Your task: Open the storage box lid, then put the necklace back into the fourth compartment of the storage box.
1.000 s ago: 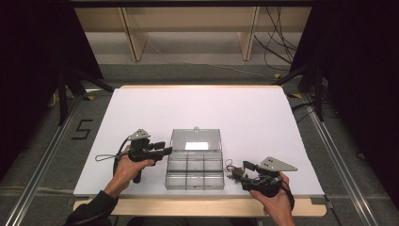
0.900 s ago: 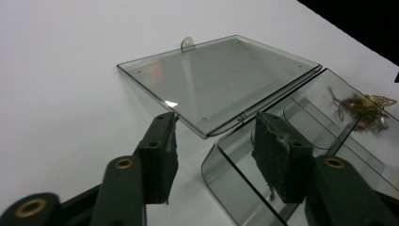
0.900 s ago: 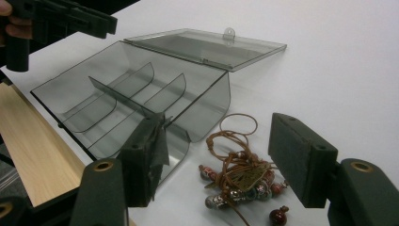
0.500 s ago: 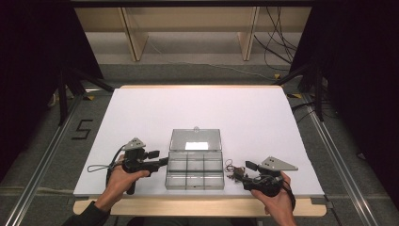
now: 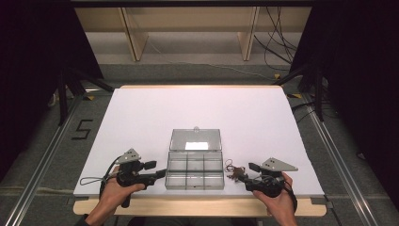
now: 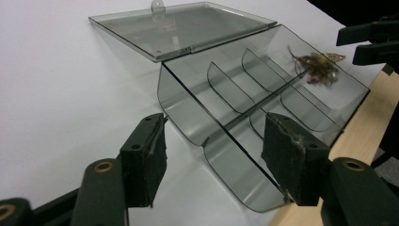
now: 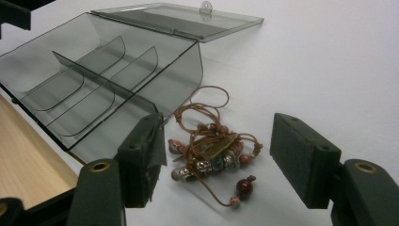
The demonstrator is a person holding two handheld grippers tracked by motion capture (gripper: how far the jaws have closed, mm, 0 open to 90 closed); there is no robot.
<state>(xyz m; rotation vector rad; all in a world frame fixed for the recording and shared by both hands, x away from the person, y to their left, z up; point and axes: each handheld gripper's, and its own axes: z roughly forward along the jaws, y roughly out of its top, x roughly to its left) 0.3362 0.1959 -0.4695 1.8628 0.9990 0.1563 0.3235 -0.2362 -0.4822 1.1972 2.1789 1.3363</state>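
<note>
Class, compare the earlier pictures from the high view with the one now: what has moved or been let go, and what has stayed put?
The left gripper slid along the box toward the near table edge; its jaws have just been opening, and now straddle the box's corner without pressing. The right gripper, the beaded cord and the box stayed put.

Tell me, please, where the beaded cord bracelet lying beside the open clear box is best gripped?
Probably at the dense knot of beads in the middle of the bracelet, not the thin loose loops. It lies flat on the white table, so the right gripper, whose open jaws already straddle it, should come down from above.
</note>
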